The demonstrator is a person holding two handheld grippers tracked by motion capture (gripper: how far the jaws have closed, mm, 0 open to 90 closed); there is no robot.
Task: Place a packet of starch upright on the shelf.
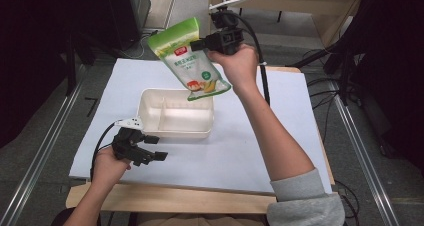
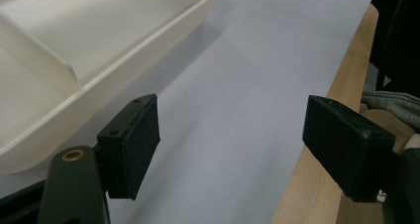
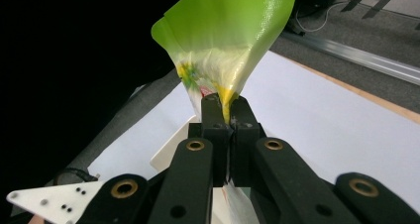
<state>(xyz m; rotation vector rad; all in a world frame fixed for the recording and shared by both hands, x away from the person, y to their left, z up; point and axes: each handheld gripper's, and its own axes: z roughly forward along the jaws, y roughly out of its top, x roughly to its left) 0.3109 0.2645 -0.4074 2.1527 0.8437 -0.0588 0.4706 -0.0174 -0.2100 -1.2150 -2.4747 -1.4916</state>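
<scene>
High view: right hand-held gripper (image 1: 196,45) raised, clamping pouch (image 1: 190,61)

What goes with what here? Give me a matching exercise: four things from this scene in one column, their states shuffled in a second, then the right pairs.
Things:
1. green pouch
2. white tray
3. left gripper
4. right gripper

States:
A. jaws wide apart with nothing between them, low beside the tray's near corner
B. rests on the white sheet, a divider inside, compartments bare
C. hangs in the air above the tray, pinched at one edge
D. jaws closed on the pouch, raised over the far side of the table

Pairs: 1-C, 2-B, 3-A, 4-D
</scene>
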